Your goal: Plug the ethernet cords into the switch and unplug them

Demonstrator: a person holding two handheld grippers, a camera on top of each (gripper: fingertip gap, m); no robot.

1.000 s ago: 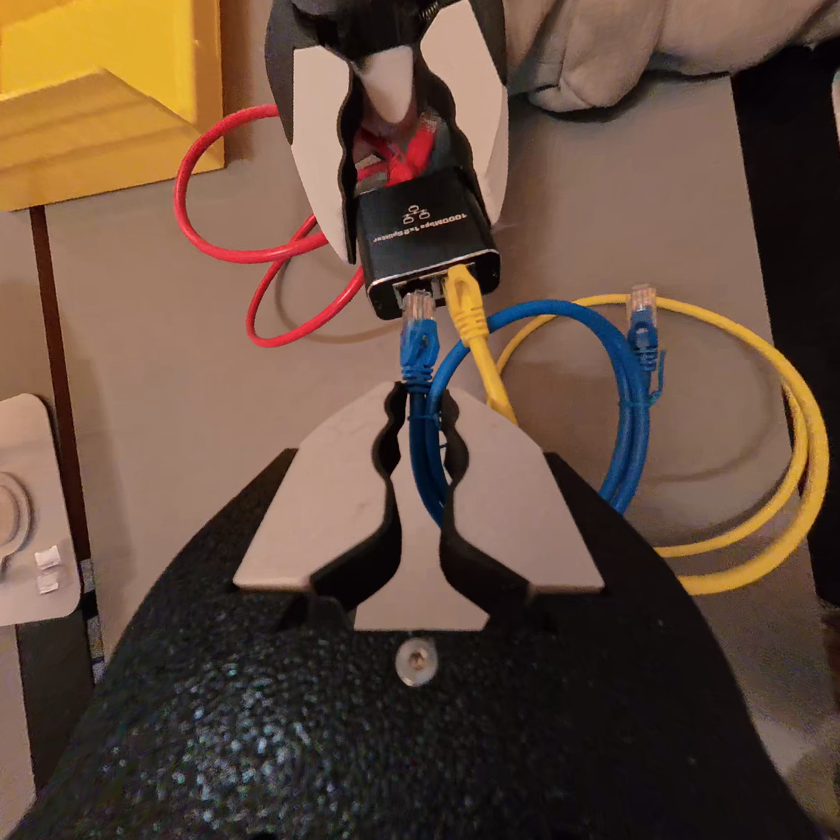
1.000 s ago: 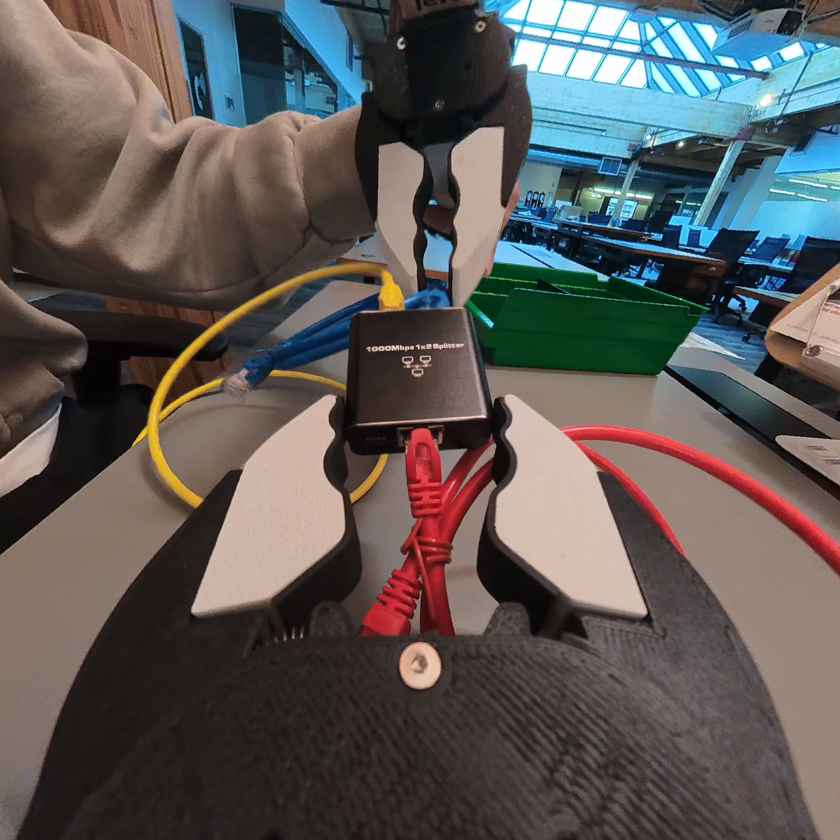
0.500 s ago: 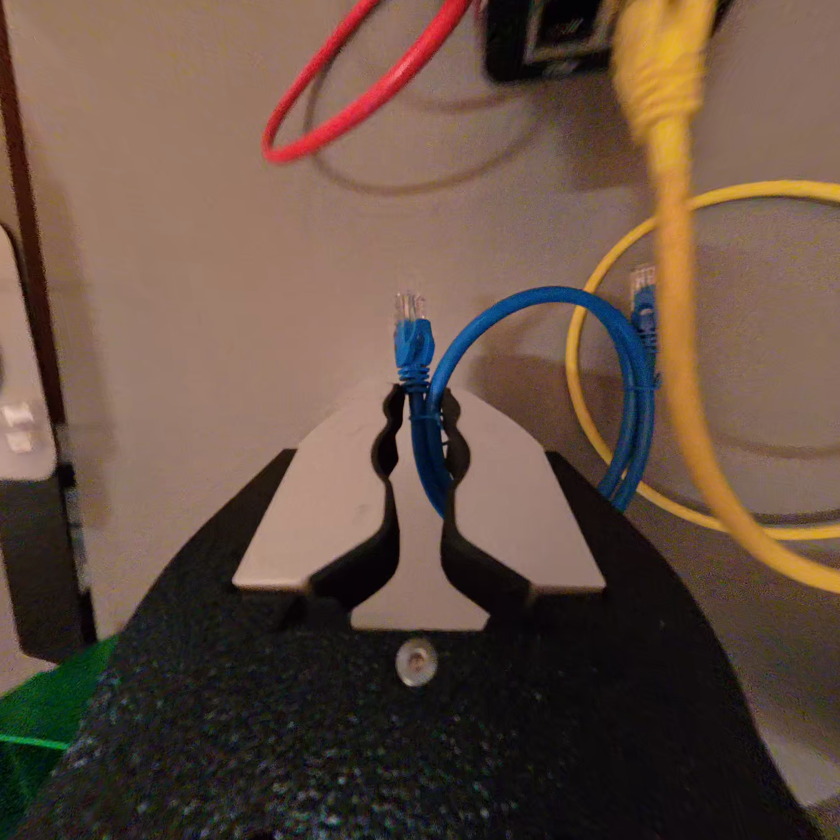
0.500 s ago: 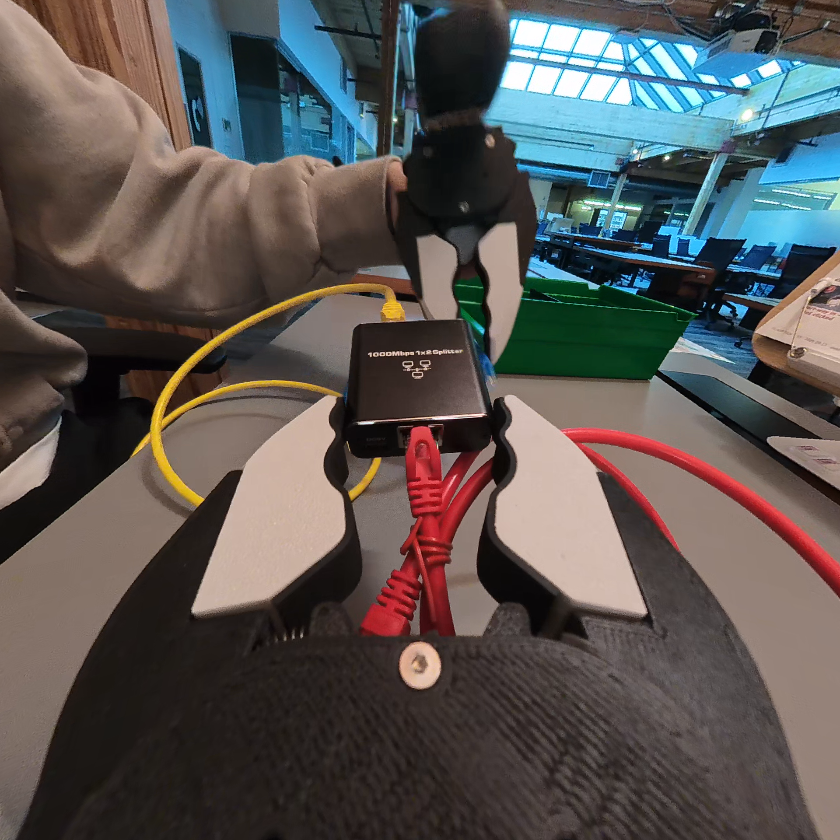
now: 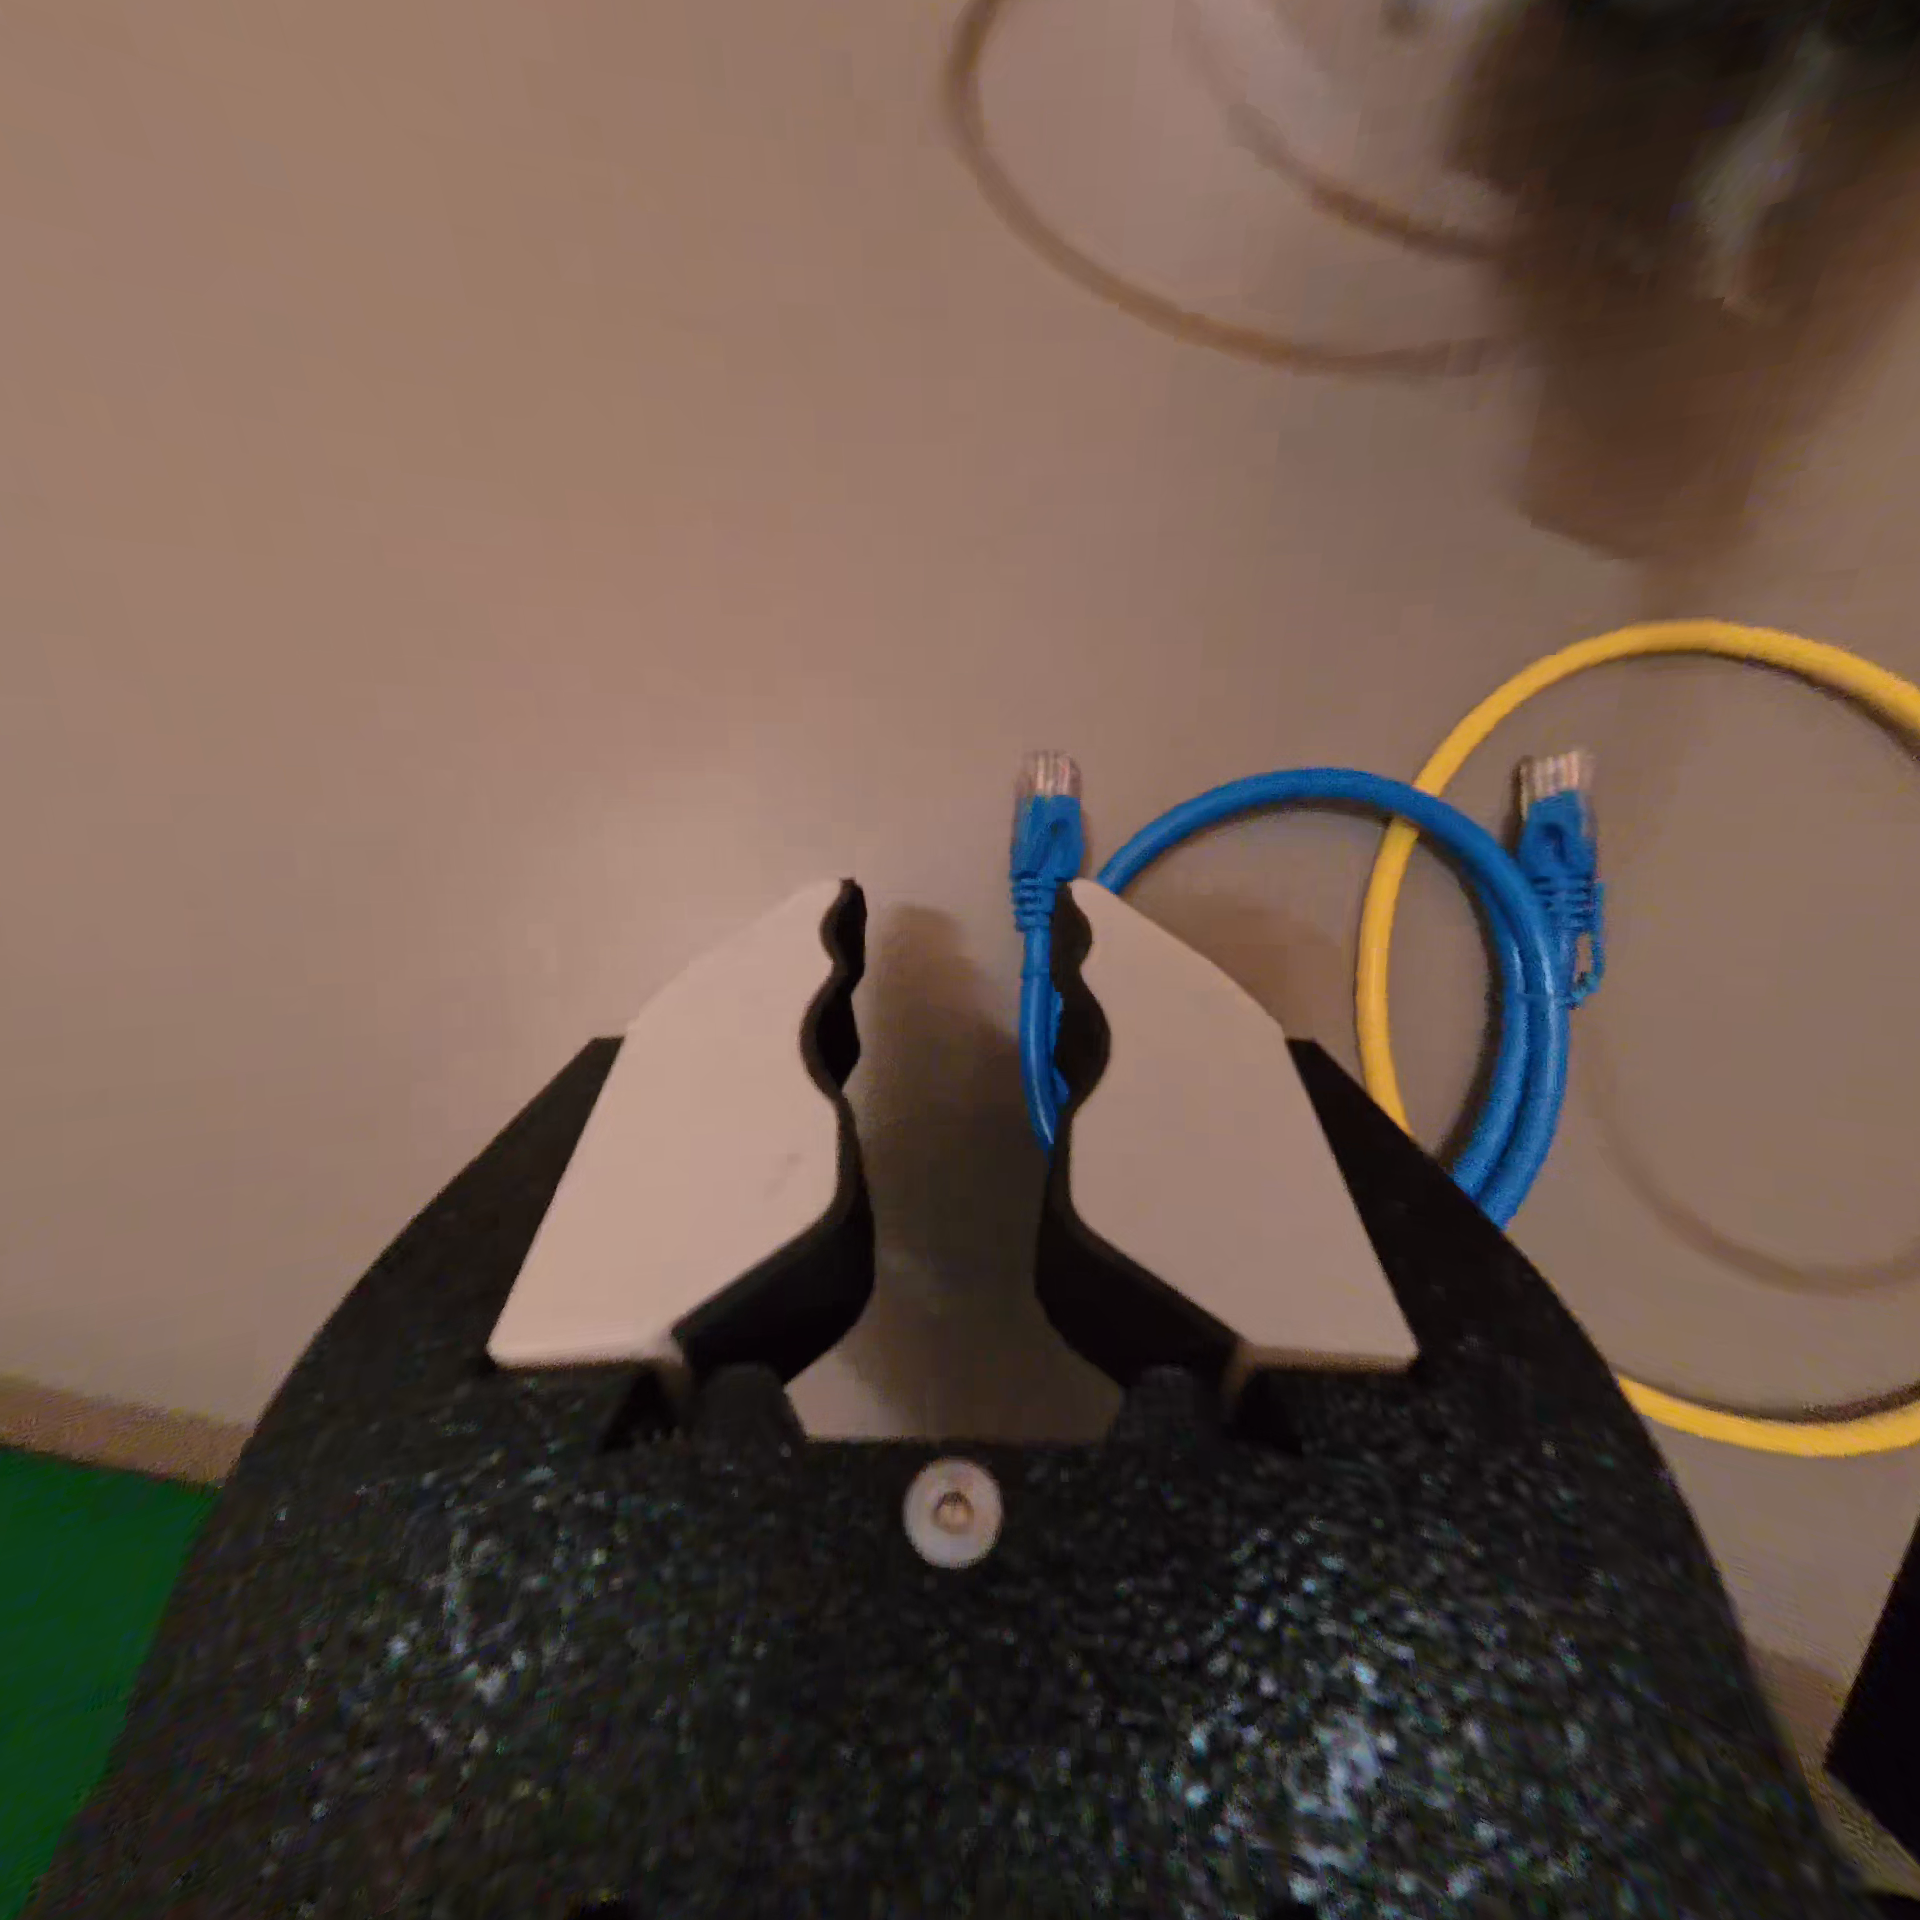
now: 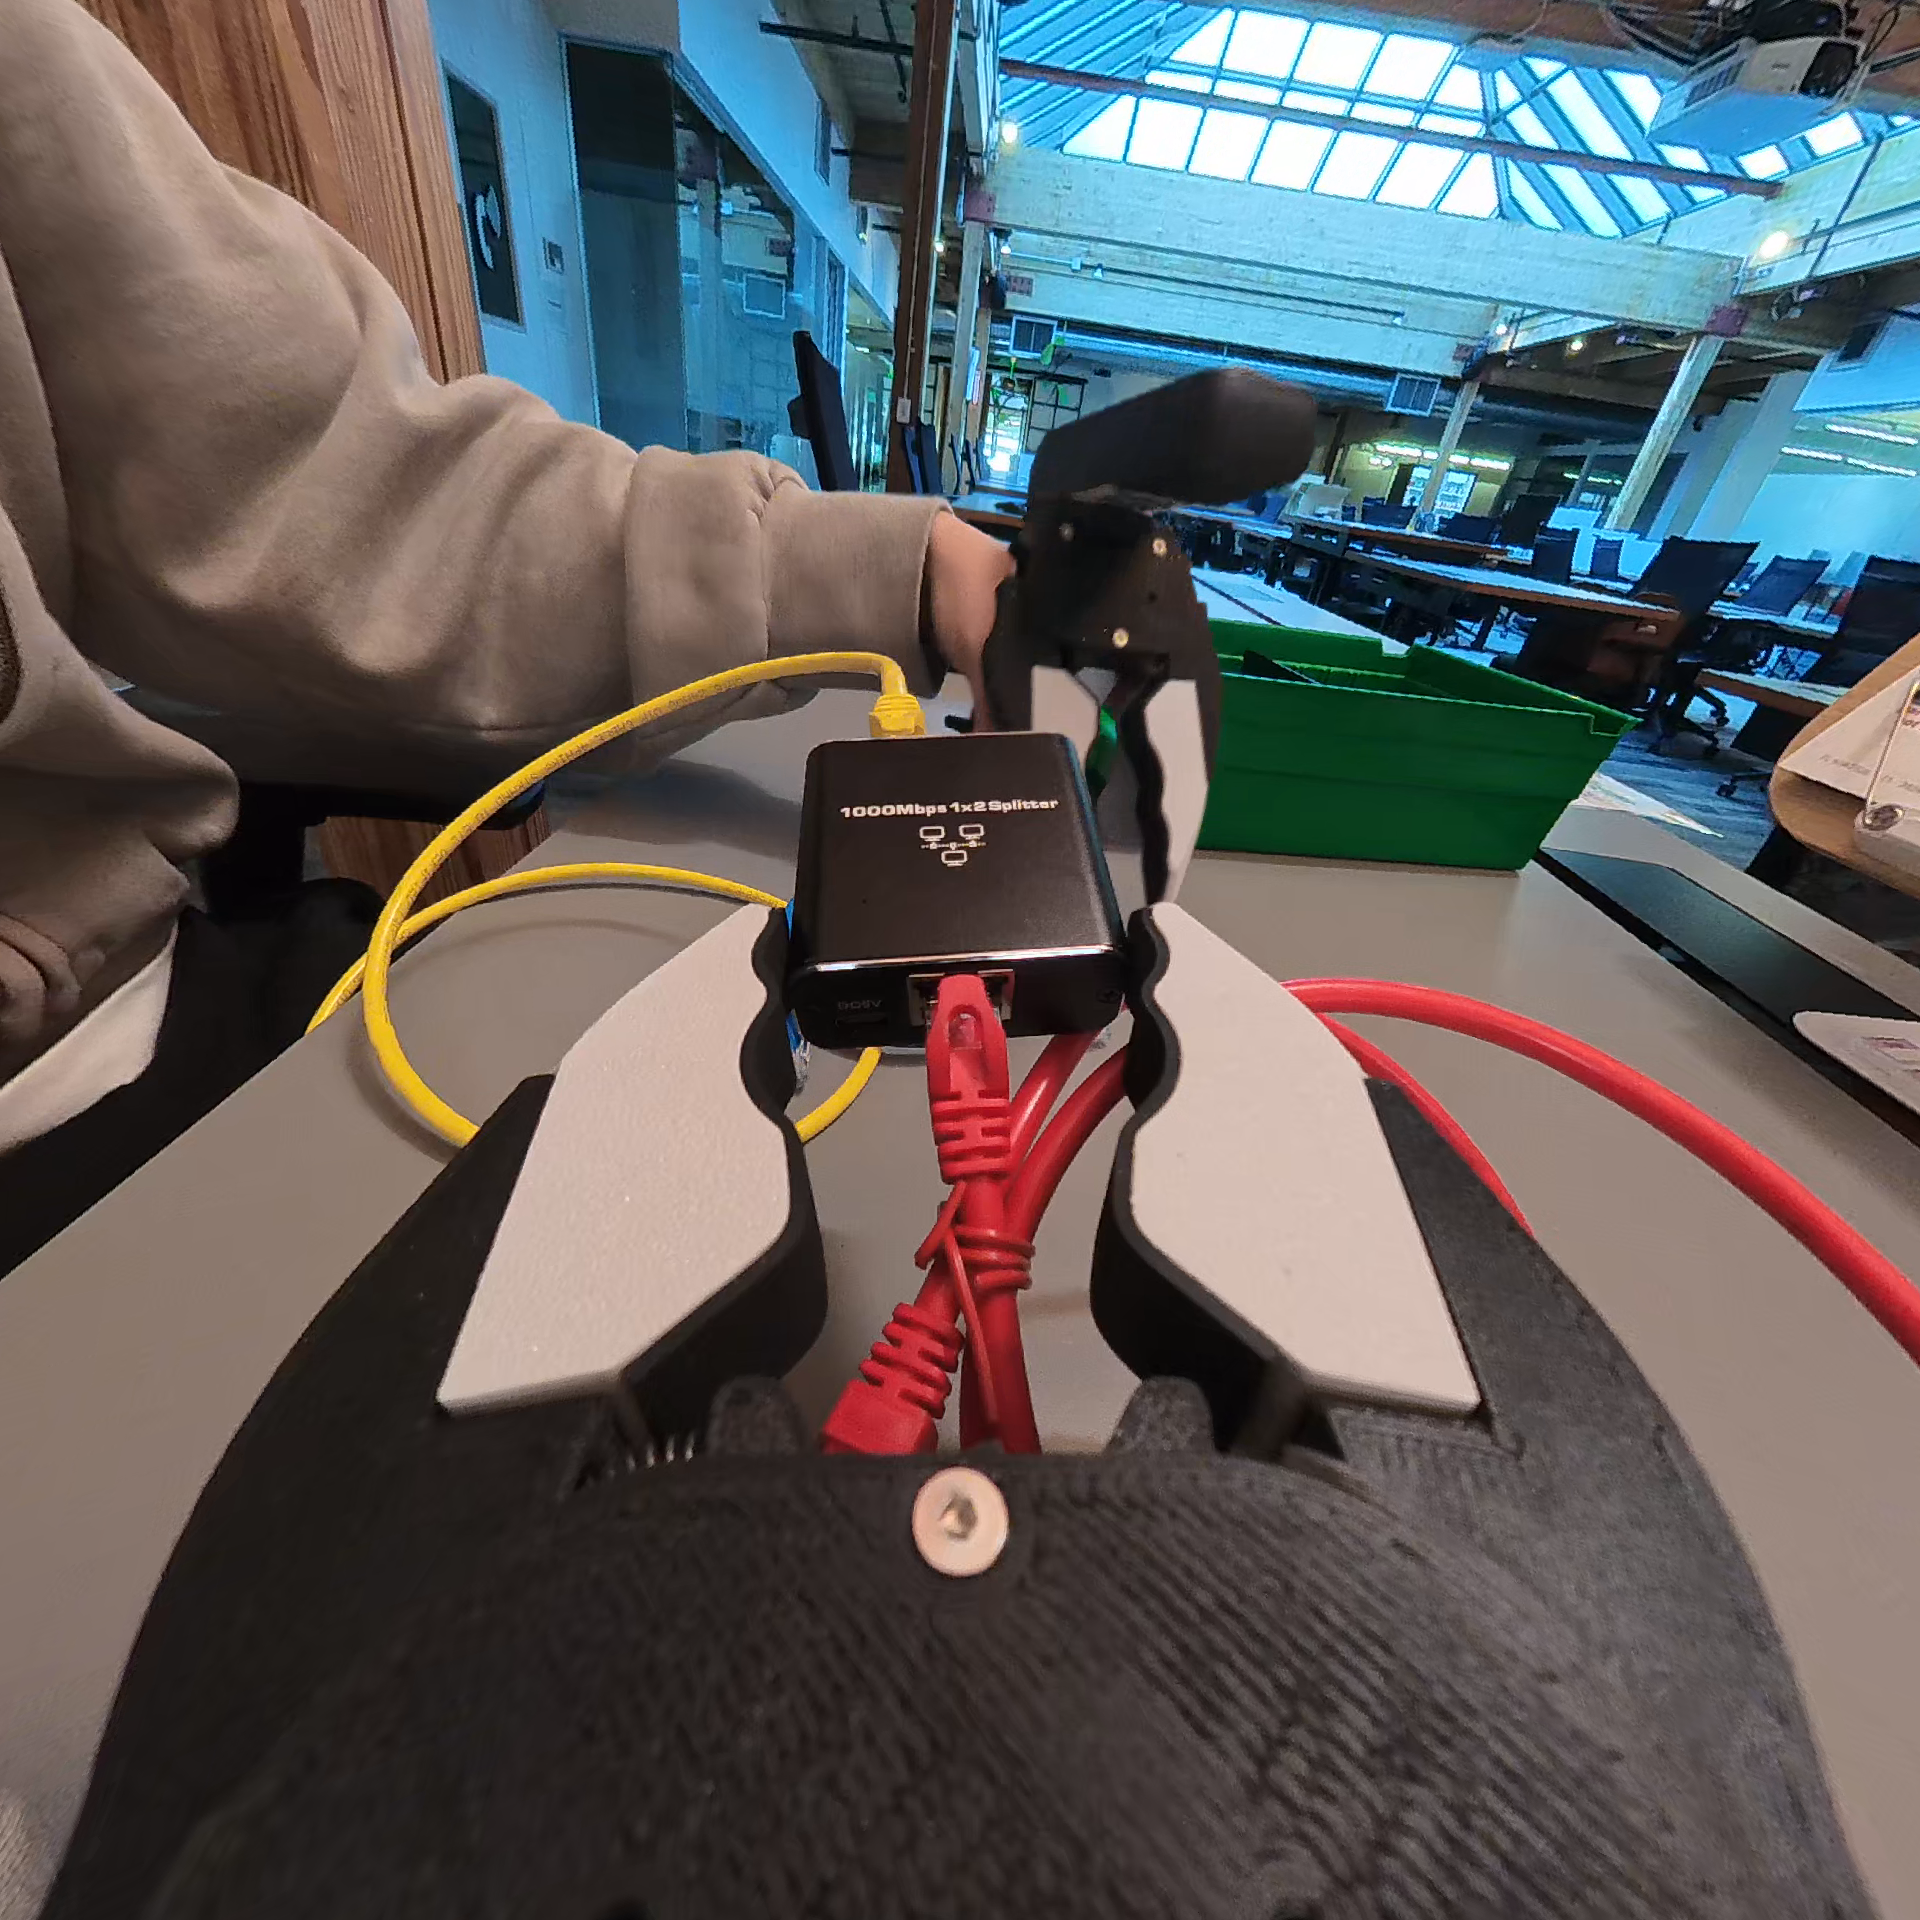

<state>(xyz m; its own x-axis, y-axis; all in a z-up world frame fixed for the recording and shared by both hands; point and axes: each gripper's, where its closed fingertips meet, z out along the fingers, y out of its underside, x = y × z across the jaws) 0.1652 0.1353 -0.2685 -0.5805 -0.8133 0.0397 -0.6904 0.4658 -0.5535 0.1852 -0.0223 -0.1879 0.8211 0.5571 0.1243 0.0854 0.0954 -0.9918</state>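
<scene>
Gripping the light, rigid switch [image 6: 956, 862] by its sides, the right gripper [image 6: 951, 977] steadies it while the left gripper [image 5: 961, 904] gapes beside the limp blue cord [image 5: 1044, 914], best pinched at its plug.

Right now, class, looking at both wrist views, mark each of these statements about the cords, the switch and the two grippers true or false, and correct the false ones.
1. The right gripper is shut on the black switch. True.
2. The red cord is unplugged from the switch. False: its plug sits in the port on the switch's near face.
3. The left gripper clamps the blue cord. False: its jaws stand apart, and the cord only lies against the inner side of one finger.
4. The yellow cord goes into the far end of the switch. True.
5. Both plugs of the blue cord are free of any port. True.
6. A yellow bin stands behind the switch. False: the bin is green.
</scene>
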